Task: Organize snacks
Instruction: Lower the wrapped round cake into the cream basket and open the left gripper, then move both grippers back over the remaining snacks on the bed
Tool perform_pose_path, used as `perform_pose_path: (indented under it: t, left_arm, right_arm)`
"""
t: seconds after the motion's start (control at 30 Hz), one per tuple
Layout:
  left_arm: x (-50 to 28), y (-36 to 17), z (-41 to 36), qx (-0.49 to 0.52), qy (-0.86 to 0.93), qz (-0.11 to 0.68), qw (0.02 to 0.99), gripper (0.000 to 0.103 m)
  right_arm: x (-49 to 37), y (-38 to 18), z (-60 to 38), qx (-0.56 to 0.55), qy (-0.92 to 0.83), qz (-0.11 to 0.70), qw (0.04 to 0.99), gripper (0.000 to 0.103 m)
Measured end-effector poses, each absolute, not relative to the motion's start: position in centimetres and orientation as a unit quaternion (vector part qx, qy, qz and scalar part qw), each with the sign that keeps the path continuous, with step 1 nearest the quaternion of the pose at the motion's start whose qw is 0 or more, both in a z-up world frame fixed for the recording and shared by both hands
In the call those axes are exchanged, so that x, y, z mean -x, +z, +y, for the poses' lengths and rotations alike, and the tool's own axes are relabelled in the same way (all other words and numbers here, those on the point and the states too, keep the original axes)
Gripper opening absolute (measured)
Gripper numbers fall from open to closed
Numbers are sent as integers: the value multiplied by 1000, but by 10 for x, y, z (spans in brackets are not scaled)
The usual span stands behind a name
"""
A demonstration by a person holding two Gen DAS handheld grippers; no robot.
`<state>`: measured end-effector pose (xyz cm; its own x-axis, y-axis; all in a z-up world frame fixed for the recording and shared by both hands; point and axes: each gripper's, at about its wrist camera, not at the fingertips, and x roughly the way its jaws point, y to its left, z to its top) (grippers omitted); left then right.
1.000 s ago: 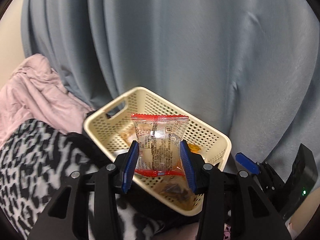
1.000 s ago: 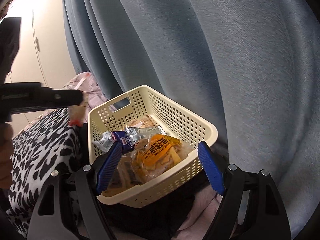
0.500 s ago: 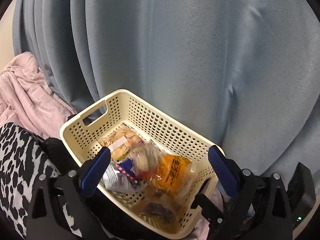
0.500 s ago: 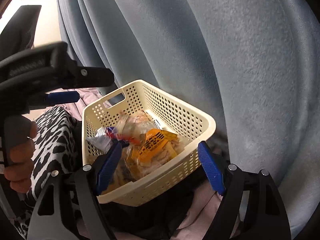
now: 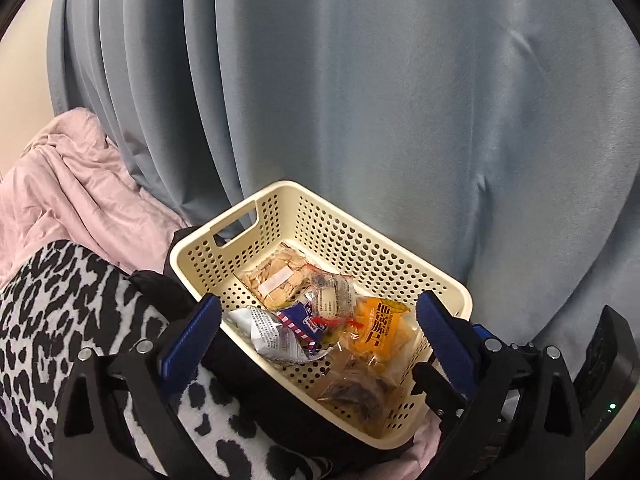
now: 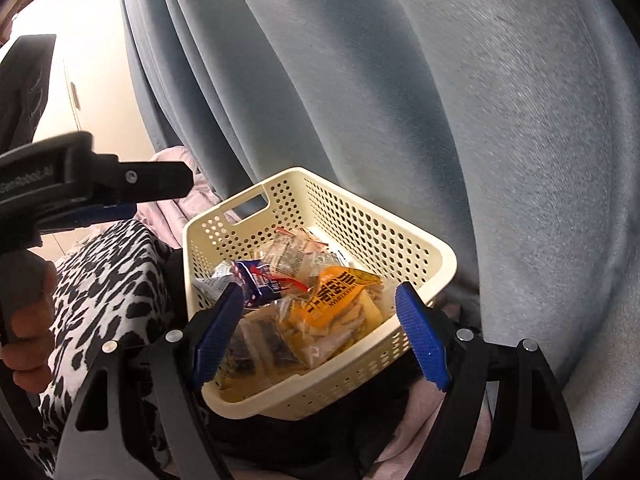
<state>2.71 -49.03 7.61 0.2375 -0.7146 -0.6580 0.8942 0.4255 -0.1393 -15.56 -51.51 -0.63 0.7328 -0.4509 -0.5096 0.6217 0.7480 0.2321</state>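
Perforated matt cream plastic basket; glossy crinkled snack wrappers; soft matt blue curtain.

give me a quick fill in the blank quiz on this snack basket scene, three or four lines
1. The snacks lie in a cream ____ with holes in its walls.
2. The orange packet lies inside the basket, beside a packet with ____ edges.
3. Behind the basket hangs a blue-grey ____.
4. The left tongs hold ____.

Missing words: basket; red; curtain; nothing
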Motion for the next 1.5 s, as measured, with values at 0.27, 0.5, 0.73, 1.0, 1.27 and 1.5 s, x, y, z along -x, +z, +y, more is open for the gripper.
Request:
perform_pose_path:
  t: [0.27, 0.5, 0.73, 1.0, 1.27, 1.5]
  left_arm:
    - [-23, 86, -478, -137, -518, 322, 780, 97]
    - [-22, 93, -461, -131, -512, 318, 787, 97]
    - [-24, 103, -429, -131, -490, 311, 804, 97]
    - [-33, 105, -378, -115, -451, 314, 827, 97]
    - [-40, 102, -329, -97, -426, 320, 841, 97]
    - [-55, 98, -281, -65, -391, 332, 856, 97]
  right_arm:
    - [153, 2, -509, -197, -289, 208, 914, 80]
    - [152, 13, -502, -194, -281, 194, 920, 87]
    - [140, 23, -488, -190, -258, 186, 929, 91]
    - [120, 36, -464, -175, -223, 178, 942, 92]
    - [102, 46, -432, -152, -191, 181, 953, 92]
    - [89, 54, -404, -133, -162, 185, 960, 92]
